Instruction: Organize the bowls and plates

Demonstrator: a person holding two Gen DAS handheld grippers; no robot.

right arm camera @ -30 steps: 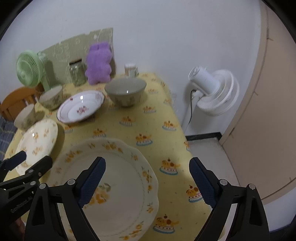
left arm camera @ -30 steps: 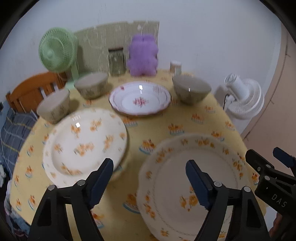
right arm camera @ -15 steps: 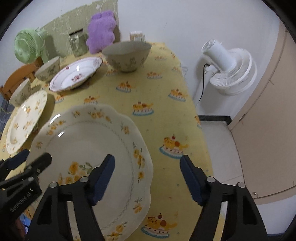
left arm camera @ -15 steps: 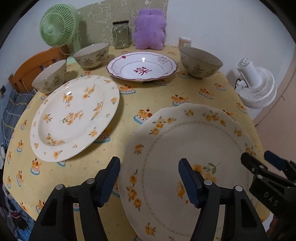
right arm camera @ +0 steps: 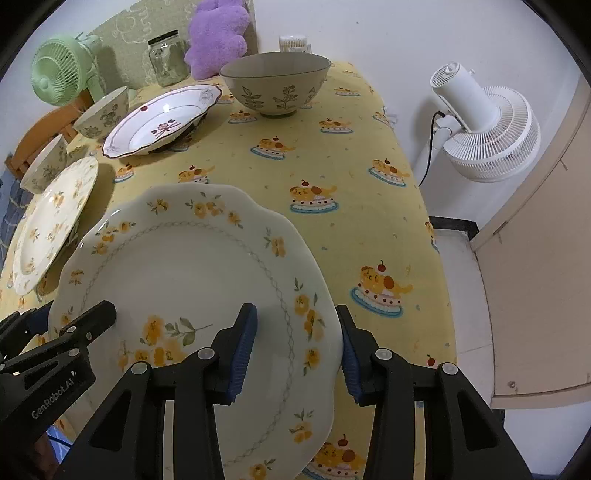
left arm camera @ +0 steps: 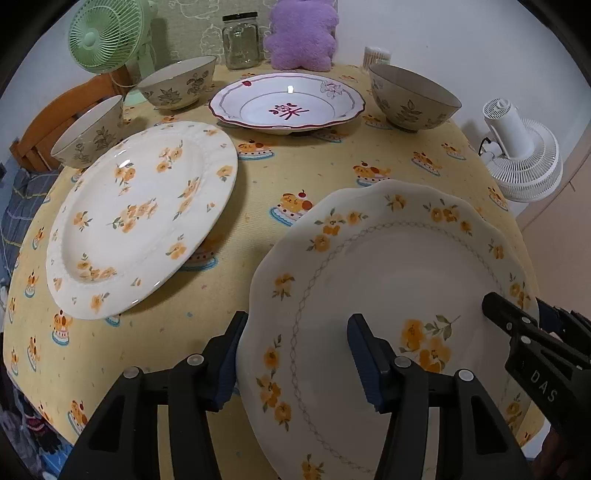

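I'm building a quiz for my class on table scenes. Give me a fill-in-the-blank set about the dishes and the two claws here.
1. The left claw and right claw are both closing around opposite edges of the same scalloped ____.
2. The number of bowls on the yellow tablecloth is ____.
3. The plate with the dark red rim sits in front of a plush toy coloured ____.
4. Beside the glass jar stands a small fan coloured ____.

Missing words: plate; three; purple; green

The scalloped plate's (left arm camera: 388, 280) near rim runs off the bottom edge in both views, and whether the fingers (right arm camera: 242, 343) press it is unclear.
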